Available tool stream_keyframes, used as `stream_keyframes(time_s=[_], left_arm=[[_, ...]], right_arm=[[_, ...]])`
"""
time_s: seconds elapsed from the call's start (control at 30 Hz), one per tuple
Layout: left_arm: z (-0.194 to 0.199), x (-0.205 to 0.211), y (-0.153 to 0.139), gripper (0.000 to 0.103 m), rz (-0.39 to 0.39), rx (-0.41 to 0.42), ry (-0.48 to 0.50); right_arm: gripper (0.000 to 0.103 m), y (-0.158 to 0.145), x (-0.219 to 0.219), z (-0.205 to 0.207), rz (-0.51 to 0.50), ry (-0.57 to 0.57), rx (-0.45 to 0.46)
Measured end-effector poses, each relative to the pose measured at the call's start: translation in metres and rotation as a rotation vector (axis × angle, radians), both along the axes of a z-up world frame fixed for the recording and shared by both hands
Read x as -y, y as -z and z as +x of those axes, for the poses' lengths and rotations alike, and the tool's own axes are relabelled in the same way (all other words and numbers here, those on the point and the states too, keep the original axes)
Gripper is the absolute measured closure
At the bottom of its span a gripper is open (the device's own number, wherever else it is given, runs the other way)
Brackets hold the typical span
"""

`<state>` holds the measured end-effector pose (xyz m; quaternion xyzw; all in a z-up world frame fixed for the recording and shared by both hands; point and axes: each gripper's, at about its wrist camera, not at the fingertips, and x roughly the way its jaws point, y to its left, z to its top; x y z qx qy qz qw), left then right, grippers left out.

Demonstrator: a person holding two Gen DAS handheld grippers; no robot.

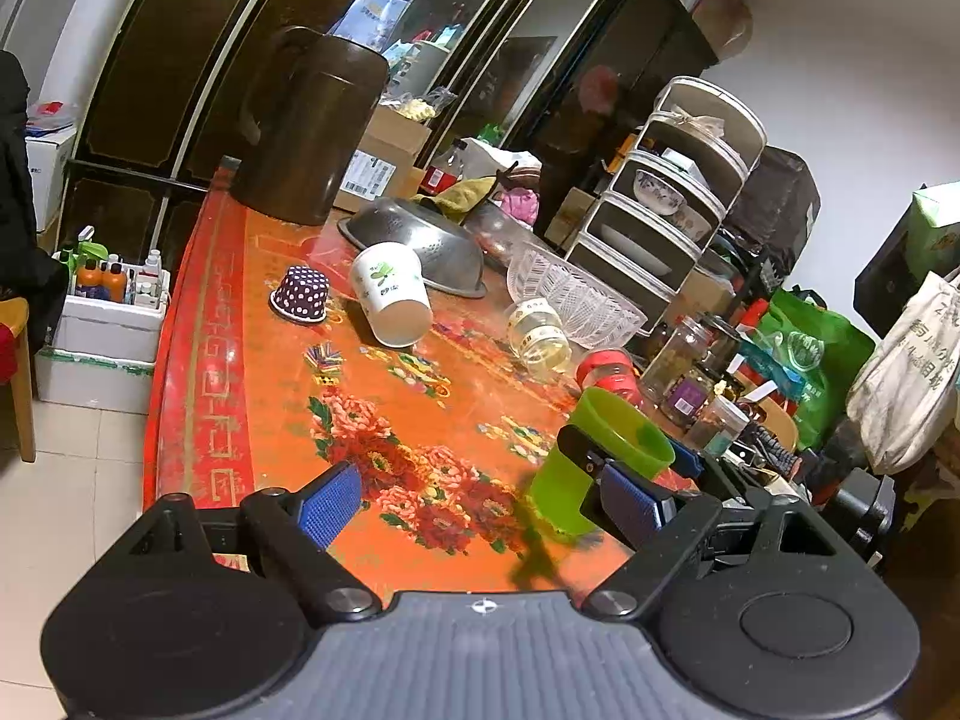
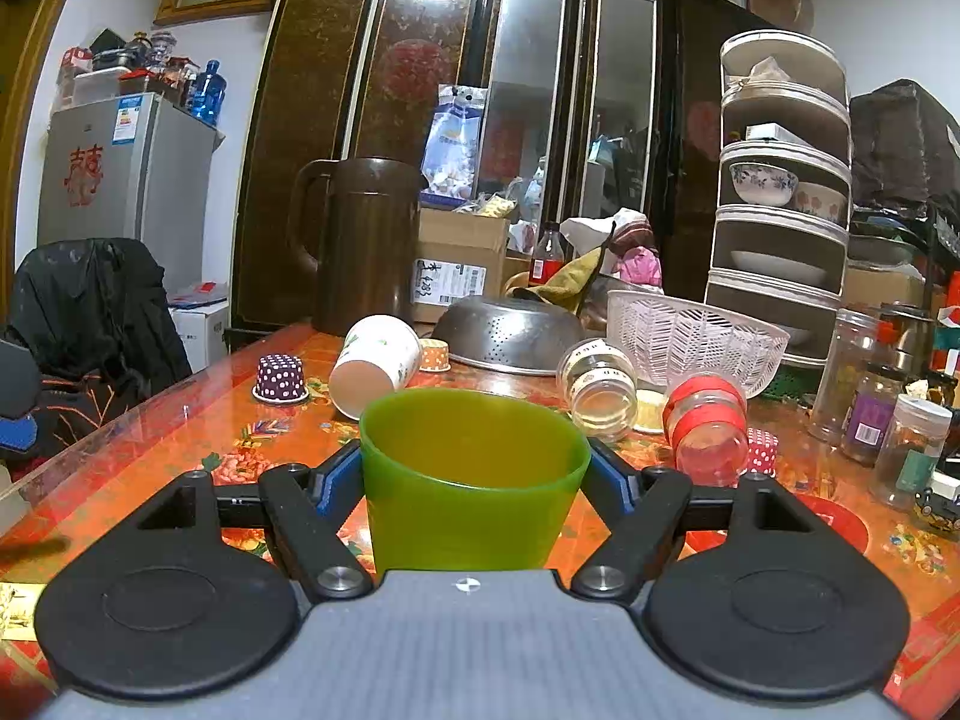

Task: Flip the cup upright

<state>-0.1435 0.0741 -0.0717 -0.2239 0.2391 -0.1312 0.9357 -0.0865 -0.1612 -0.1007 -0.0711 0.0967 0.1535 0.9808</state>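
Observation:
A green plastic cup stands mouth up between the blue pads of my right gripper, which is shut on it just above the red floral table. In the left wrist view the same cup sits at the right with the right gripper's finger against it. My left gripper is open and empty over the table's near edge. A white paper cup lies on its side further back, as do a clear jar and a red-banded jar.
A polka-dot cupcake liner sits upside down at the left. A steel colander, a white plastic basket and a brown jug stand behind. Jars crowd the right edge. A tiered dish rack stands at back right.

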Motion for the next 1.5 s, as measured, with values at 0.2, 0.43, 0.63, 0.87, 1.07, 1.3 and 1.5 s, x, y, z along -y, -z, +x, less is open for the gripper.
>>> stream_keyframes(time_s=[0.2,0.43,0.63,0.87,1.07,1.3,1.5], left_arm=[[0.0,0.001,0.001,0.013,0.009,-0.001,-0.003],[-0.003,0.005,0.002,0.0,0.054,0.073,-0.027],[0.005,0.023,-0.012,0.0,0.247,0.048,0.015],[-0.003,0.04,-0.044,0.0,0.281,0.052,0.034],[-0.014,0.07,-0.064,0.0,0.334,0.067,0.047],[-0.016,0.084,-0.075,0.0,0.366,0.053,0.032],[-0.02,0.091,-0.076,0.0,0.412,0.039,0.023]], right_arm=[[0.019,-0.001,0.001,0.005,0.012,-0.021,-0.039],[0.001,-0.004,0.019,0.001,0.097,-0.029,-0.103],[0.001,-0.023,0.056,-0.012,0.169,-0.003,-0.21],[0.001,-0.063,0.068,-0.041,0.104,0.076,-0.28],[0.001,-0.072,0.085,-0.059,0.141,0.055,-0.276],[0.001,-0.077,0.103,-0.065,0.176,0.059,-0.271],[0.001,-0.074,0.096,-0.068,0.152,0.037,-0.283]])
